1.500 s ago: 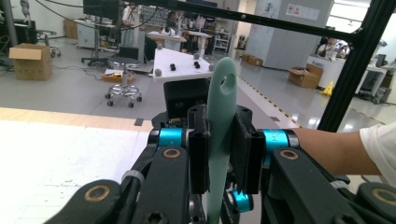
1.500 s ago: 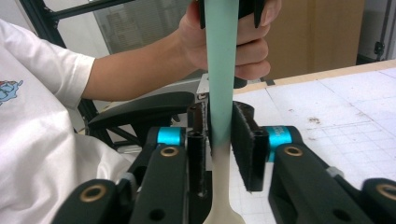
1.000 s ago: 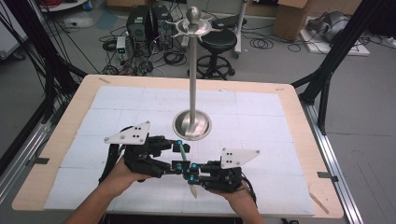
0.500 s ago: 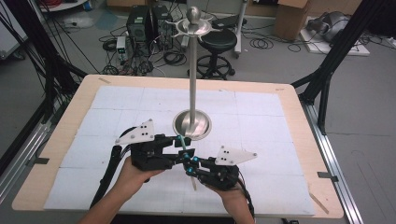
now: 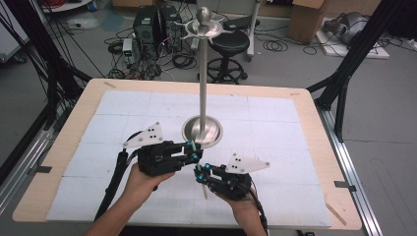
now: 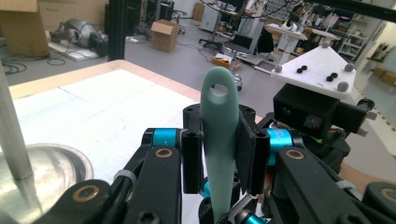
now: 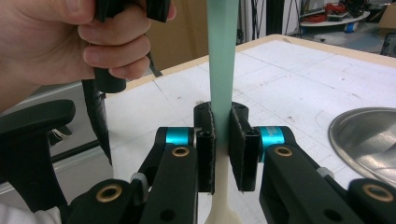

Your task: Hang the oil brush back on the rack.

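Basically, handover is midway: counter (image 5: 314, 147) wide open beyond both tongs, only the steel hanging stand (image 5: 202, 130) just ahead. Right tongs (image 7: 223, 140) clamp the mint-handled utensil (image 6: 219, 140); left tongs (image 6: 219, 154) have just been closing onto its handle. Remaining: right release, hang by the handle hole.

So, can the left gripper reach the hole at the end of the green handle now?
Probably not: the left gripper is shut on the green handle lower down, and the hole stands beyond its pads.
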`<state>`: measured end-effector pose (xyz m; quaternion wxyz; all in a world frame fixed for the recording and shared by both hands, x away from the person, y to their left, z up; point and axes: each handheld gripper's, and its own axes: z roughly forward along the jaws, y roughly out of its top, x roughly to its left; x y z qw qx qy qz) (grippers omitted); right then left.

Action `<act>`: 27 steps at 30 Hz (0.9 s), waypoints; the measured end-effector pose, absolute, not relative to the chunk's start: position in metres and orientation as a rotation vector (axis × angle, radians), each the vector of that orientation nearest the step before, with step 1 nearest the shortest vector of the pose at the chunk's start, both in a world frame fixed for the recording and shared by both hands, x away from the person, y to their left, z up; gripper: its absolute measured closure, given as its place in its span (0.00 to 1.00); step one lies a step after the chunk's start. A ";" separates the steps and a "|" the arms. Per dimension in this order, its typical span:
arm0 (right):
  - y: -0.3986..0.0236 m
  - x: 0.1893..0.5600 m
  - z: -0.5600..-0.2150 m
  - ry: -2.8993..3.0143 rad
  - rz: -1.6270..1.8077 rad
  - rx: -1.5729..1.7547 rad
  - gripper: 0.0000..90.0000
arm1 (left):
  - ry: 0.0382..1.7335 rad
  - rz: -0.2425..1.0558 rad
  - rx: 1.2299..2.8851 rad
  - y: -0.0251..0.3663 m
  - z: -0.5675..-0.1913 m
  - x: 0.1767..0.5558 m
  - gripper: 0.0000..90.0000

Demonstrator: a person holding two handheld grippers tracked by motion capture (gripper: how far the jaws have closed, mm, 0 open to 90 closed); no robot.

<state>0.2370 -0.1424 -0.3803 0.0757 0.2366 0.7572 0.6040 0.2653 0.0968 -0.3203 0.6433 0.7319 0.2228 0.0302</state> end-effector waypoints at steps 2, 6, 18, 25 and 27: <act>-0.142 0.237 -0.380 2.269 1.809 0.710 0.91 | 0.515 0.047 1.664 0.097 -0.320 0.266 0.83; -0.144 0.238 -0.380 2.288 1.836 0.696 0.88 | 0.503 0.014 1.656 0.099 -0.320 0.267 0.84; -0.162 0.242 -0.374 2.363 2.103 0.425 0.65 | 0.234 -0.111 1.683 0.107 -0.318 0.263 0.84; -0.153 0.240 -0.375 2.458 2.145 0.271 0.77 | 0.109 -0.188 1.678 0.109 -0.317 0.258 0.84; -0.153 0.240 -0.376 2.460 2.174 0.252 0.78 | 0.100 -0.199 1.666 0.109 -0.316 0.257 0.84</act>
